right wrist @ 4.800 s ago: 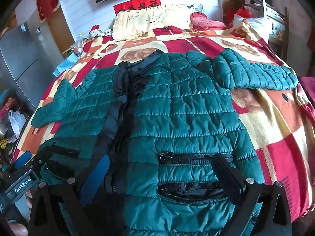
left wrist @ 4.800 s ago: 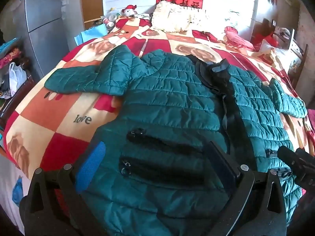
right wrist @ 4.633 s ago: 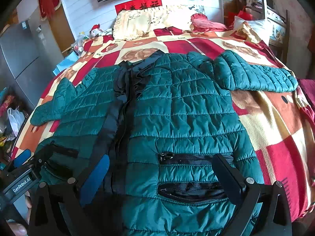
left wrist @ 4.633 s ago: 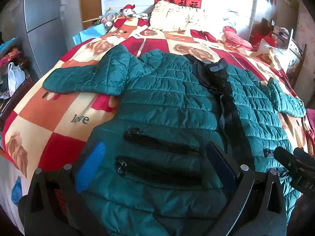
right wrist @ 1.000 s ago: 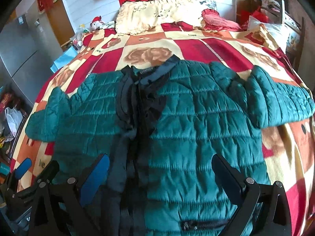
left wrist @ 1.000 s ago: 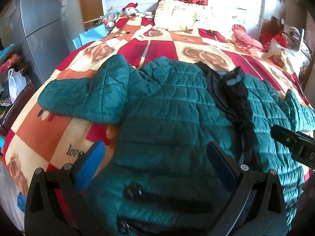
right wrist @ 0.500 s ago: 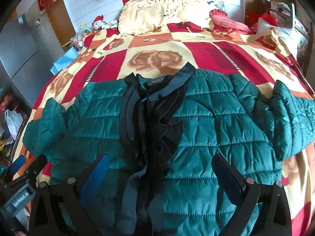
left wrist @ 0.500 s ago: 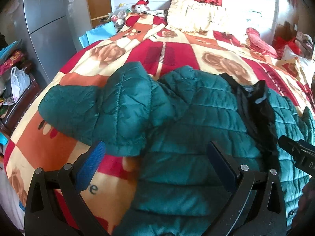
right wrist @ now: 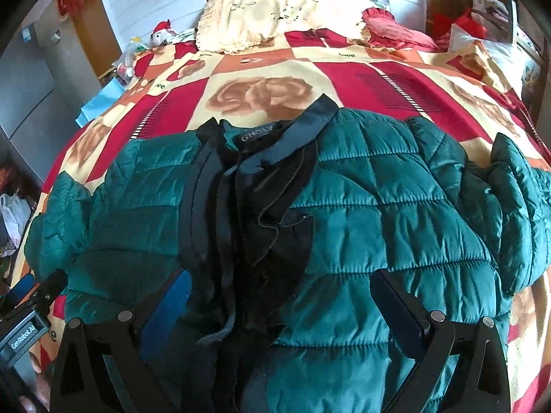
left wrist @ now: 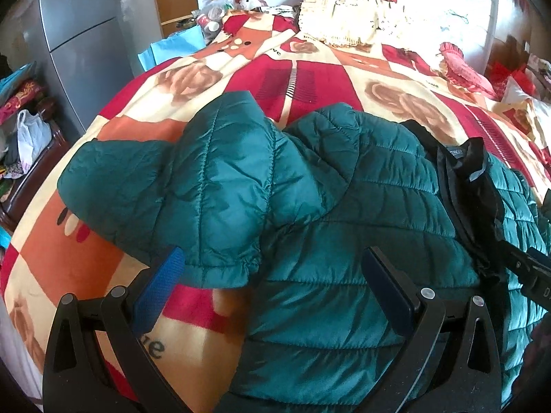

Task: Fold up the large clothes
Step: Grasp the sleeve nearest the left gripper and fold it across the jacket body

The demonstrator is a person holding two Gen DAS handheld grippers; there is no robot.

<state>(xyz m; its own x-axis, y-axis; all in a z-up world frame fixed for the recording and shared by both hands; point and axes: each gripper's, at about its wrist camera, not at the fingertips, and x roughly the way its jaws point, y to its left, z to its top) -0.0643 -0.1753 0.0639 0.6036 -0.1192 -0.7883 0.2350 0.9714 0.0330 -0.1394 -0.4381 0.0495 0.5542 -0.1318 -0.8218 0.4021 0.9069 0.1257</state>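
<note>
A teal quilted jacket [left wrist: 361, 206] lies front up on the bed, with a black zip placket and collar [right wrist: 255, 186] running down its middle. Its left sleeve [left wrist: 193, 192] lies bent out to the side, cuff near my left gripper [left wrist: 272, 275], which hovers open over the sleeve and the jacket's side. My right gripper [right wrist: 282, 296] hangs open above the jacket's chest [right wrist: 378, 213], just below the collar. The other sleeve [right wrist: 516, 213] bunches at the right. Neither gripper holds cloth.
The bed carries a red, orange and cream checked blanket [left wrist: 310, 79] with cream pillows [right wrist: 275, 13] at the head. A grey cabinet [left wrist: 79, 27] and bags [left wrist: 31, 137] stand left of the bed. Cluttered furniture [right wrist: 482, 17] stands at the far right.
Both grippers have moved up the jacket from its hem and pockets toward the shoulders and collar. They stayed open throughout. The jacket has not shifted.
</note>
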